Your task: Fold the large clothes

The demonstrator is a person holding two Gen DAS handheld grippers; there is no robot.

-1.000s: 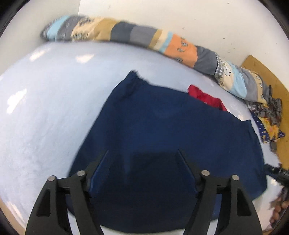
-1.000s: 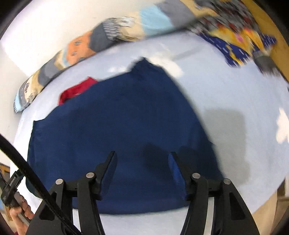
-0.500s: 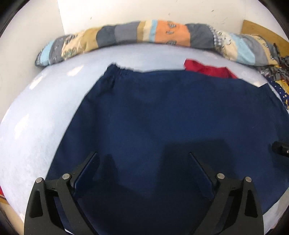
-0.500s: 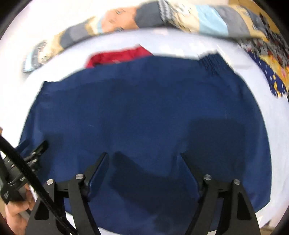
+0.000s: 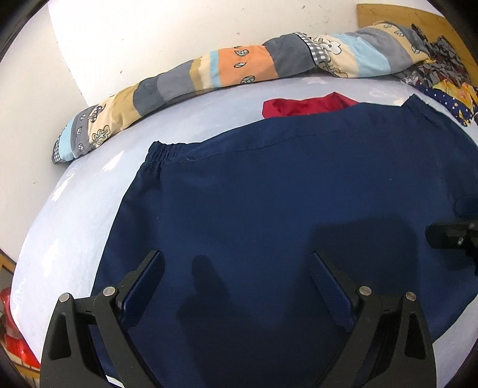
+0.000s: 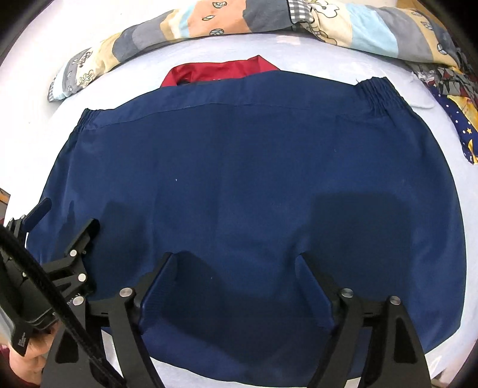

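Navy garment [image 5: 283,209] with an elastic waistband lies spread flat on the pale blue bed [image 5: 74,226], its far edge overlapping a red garment [image 5: 307,106]. Left gripper [image 5: 236,268] hangs above its near left part, jaws released wide, gripping nothing. Right gripper [image 6: 236,268], jaws just opening, likewise grasps nothing. A patchwork quilt [image 5: 239,68] lines the far wall.

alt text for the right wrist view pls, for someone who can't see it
A navy blue garment with an elastic waistband lies spread flat on a pale blue bed sheet, and the open right gripper hangs over its near edge, holding nothing. A red garment peeks out behind it, a patchwork quilt lies beyond, and the left gripper shows at left.
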